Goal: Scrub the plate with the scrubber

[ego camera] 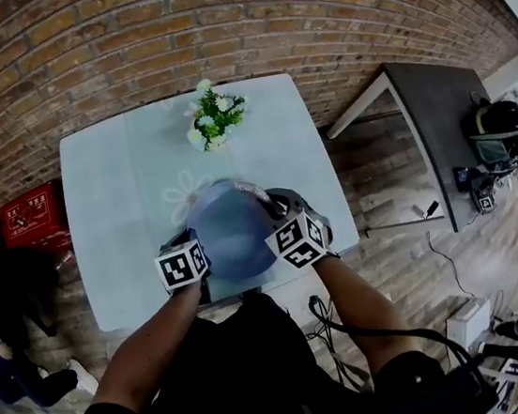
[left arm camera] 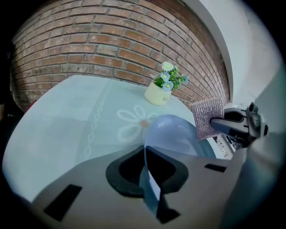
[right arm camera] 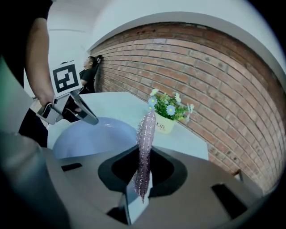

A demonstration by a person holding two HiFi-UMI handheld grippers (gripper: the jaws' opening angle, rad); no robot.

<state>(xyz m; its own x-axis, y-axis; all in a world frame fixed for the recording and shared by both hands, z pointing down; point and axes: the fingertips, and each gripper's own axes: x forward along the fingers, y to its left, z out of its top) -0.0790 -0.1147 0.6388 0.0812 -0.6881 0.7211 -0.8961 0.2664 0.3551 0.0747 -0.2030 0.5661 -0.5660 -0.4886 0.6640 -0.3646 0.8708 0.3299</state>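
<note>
Scrubber [right arm camera: 146, 134]: edge-on right gripper view, face-on left gripper view.

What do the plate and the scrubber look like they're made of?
Plate: probably plastic, pale blue, smooth and glossy; its thin rim looks slightly translucent and carries soft highlights.
Scrubber: a thin, flat woven pad of sparkly pinkish-silver thread, likely metallic-fibre mesh; tiny glints cover it.

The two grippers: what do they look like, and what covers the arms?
The left gripper and right gripper are grey, black round the fingers. Each carries a white cube with black square markers. A black cable leads from the right one. The top is black, short-sleeved.
</note>
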